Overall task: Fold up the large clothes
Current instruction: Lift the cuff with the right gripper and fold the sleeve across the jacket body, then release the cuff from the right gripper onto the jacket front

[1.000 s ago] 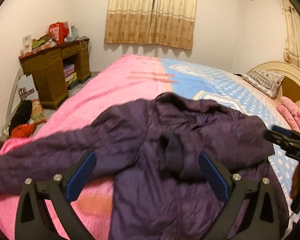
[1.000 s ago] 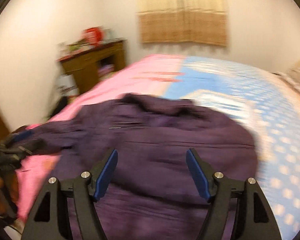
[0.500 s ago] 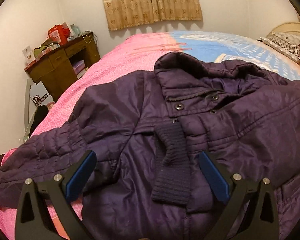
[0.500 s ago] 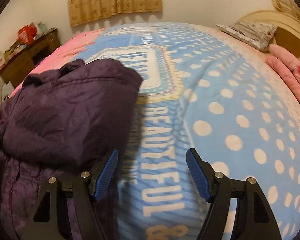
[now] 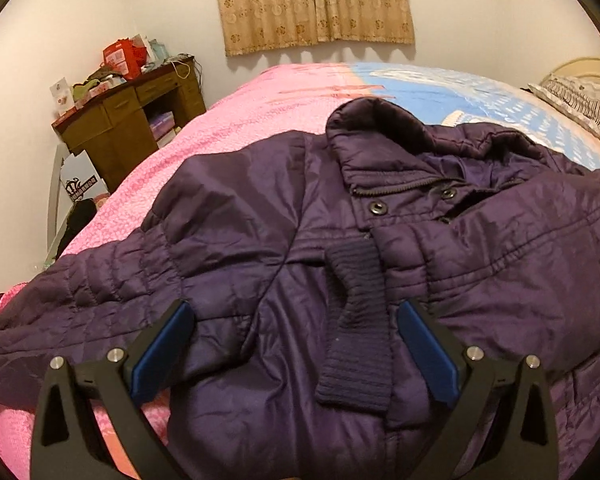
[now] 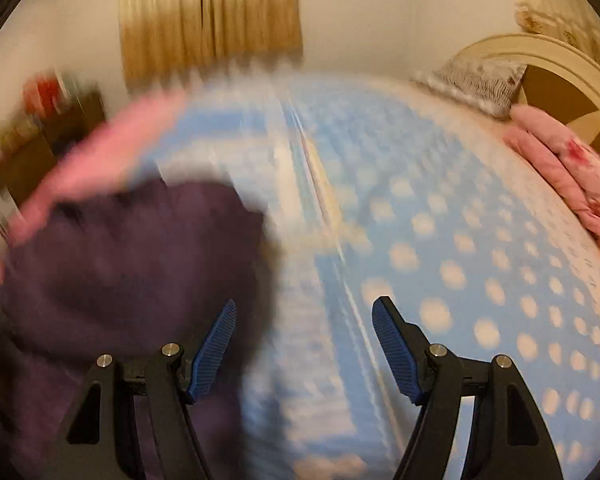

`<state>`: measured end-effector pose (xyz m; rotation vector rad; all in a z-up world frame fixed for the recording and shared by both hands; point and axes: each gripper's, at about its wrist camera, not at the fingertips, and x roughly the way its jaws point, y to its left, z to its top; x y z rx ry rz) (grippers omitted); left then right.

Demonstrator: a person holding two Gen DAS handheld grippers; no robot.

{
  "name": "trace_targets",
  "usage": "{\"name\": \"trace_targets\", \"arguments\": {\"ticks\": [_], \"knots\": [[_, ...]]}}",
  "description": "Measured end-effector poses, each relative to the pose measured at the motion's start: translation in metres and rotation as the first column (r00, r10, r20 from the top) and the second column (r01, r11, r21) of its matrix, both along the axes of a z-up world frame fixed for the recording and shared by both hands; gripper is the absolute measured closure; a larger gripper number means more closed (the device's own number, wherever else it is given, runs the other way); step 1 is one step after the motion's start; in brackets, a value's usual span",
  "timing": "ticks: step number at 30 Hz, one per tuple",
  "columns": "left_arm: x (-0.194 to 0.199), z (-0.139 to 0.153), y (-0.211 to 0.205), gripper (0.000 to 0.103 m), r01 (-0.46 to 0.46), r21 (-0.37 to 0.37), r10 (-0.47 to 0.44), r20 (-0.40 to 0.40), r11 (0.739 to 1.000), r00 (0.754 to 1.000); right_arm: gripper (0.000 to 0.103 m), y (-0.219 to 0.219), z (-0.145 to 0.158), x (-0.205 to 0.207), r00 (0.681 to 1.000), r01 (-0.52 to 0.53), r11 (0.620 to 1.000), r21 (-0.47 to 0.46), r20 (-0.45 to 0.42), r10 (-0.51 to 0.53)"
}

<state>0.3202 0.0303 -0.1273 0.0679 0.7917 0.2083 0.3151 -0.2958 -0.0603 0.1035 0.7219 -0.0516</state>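
Note:
A dark purple padded jacket (image 5: 260, 232) lies front up on the bed, collar (image 5: 380, 128) toward the far wall. Its right sleeve is folded across the chest, with the ribbed knit cuff (image 5: 356, 328) lying in the middle. The other sleeve (image 5: 80, 304) stretches out to the left over the pink cover. My left gripper (image 5: 294, 344) is open and empty, hovering over the jacket's chest with the cuff between its fingers. My right gripper (image 6: 302, 344) is open and empty above the blue bedspread, just right of the blurred jacket (image 6: 120, 264).
The bed has a pink cover (image 5: 236, 120) on the left and a blue dotted cover (image 6: 460, 240) on the right. A pillow (image 6: 480, 80) and a pink quilt (image 6: 572, 192) lie by the headboard. A cluttered wooden desk (image 5: 128, 120) stands at the left wall.
The right gripper has swung right, off the jacket and over the blue cover, and its view is still blurred by motion. The left gripper moved closer over the jacket's chest.

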Motion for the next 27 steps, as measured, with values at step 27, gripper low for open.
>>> {"name": "trace_targets", "arguments": {"ticks": [27], "knots": [[-0.002,0.020,-0.001,0.000,0.016,-0.114,-0.009,0.064,0.993,0.998,0.031,0.097,-0.033,0.051,0.988,-0.145,0.970,-0.197,-0.080,0.131]]}}
